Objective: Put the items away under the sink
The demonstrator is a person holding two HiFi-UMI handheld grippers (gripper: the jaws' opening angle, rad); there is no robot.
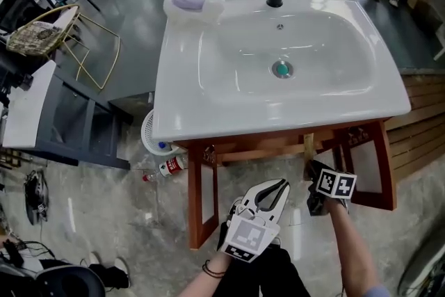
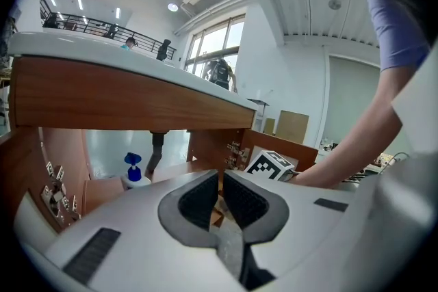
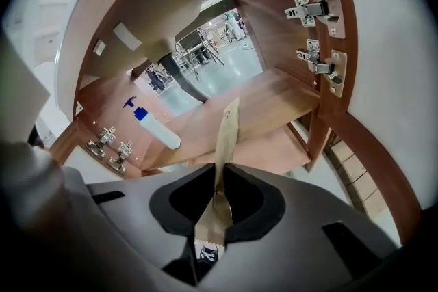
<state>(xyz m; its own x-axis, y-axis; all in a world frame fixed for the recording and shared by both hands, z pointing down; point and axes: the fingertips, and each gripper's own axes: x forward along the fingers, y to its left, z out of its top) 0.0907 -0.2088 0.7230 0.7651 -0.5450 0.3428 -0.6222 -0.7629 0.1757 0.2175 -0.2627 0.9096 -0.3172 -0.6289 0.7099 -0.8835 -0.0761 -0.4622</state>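
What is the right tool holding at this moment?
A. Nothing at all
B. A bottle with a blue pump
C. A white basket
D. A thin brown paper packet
D: in the right gripper view the right tool is shut on a thin brown paper packet, while the blue-pump bottle sits apart from it inside the cabinet.

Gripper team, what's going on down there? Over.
Right gripper shut on pouch, at the cabinet. Left gripper shut, empty. Bottle already inside; nothing in the way.
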